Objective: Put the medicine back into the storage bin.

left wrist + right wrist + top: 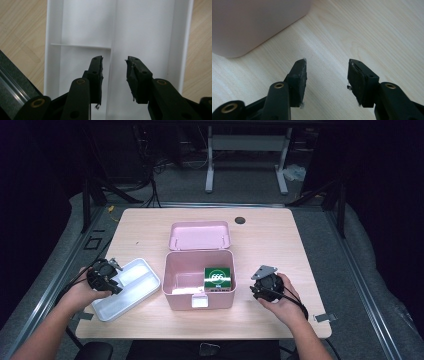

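Two grippers sit either side of the pink box, whose lid stands back, likely so it can be loaded. Jaws of the left gripper are parted with nothing clamped; directly beneath and ahead of them lies the white divided tray, its central partition running between the tips, perhaps for lifting it. Jaws of the right gripper are also released, bare table under them, the box's corner off to their upper left

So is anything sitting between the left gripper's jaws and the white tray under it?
Nothing visible. The left gripper is open over the white tray, its jaws straddling the long divider, with only bare tray beneath.
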The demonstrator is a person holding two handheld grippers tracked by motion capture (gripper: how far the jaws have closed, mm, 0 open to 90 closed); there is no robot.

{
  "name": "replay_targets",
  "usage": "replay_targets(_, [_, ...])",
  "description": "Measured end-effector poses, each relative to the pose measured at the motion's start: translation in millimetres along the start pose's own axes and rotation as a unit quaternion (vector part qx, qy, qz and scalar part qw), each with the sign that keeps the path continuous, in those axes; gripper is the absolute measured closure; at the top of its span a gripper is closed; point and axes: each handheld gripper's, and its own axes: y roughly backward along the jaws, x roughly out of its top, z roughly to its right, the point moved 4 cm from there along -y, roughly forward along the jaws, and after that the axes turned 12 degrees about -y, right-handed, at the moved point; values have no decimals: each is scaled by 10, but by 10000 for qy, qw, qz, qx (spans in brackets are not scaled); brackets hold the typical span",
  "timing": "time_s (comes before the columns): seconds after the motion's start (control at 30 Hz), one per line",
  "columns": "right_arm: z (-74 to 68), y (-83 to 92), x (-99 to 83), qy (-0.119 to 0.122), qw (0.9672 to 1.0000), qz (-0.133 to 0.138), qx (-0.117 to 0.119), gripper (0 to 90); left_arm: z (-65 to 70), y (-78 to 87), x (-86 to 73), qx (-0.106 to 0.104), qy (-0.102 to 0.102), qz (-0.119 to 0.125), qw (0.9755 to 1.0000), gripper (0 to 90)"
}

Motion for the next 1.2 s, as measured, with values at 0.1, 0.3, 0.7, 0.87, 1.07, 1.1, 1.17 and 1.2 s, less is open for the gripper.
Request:
replay_targets(0.1, [11, 14, -4, -182, 9996, 79, 194, 507, -51, -99, 22, -153, -70, -370, 9992, 711])
replay_targets(0.3, [19, -16, -41, -239, 9994, -7, 265, 506, -101, -227, 79, -341, -52, -557, 9979, 774])
replay_targets(0.7, [16, -55, -69, -266, 9990, -109, 333, 507, -154, -345, 169, -703, -124, -768, 9945, 878])
replay_targets(0.87, [7, -74, -78, -241, 9991, -163, 320, 509, -149, -404, 189, -750, -224, -926, 9926, 887])
replay_targets(1.07, [3, -95, -92, -237, 9989, -231, 346, 510, -149, -426, 219, -771, -294, -1093, 9906, 889])
replay_targets(1.1, [1, -98, -94, -238, 9988, -235, 349, 510, -148, -427, 222, -772, -280, -1105, 9905, 890])
replay_targets(1.17, [0, -104, -95, -208, 9989, -235, 345, 511, -152, -427, 218, -794, -264, -1089, 9905, 891])
replay_targets(1.2, [-1, -105, -96, -201, 9990, -232, 337, 511, -155, -427, 216, -798, -263, -1085, 9905, 891])
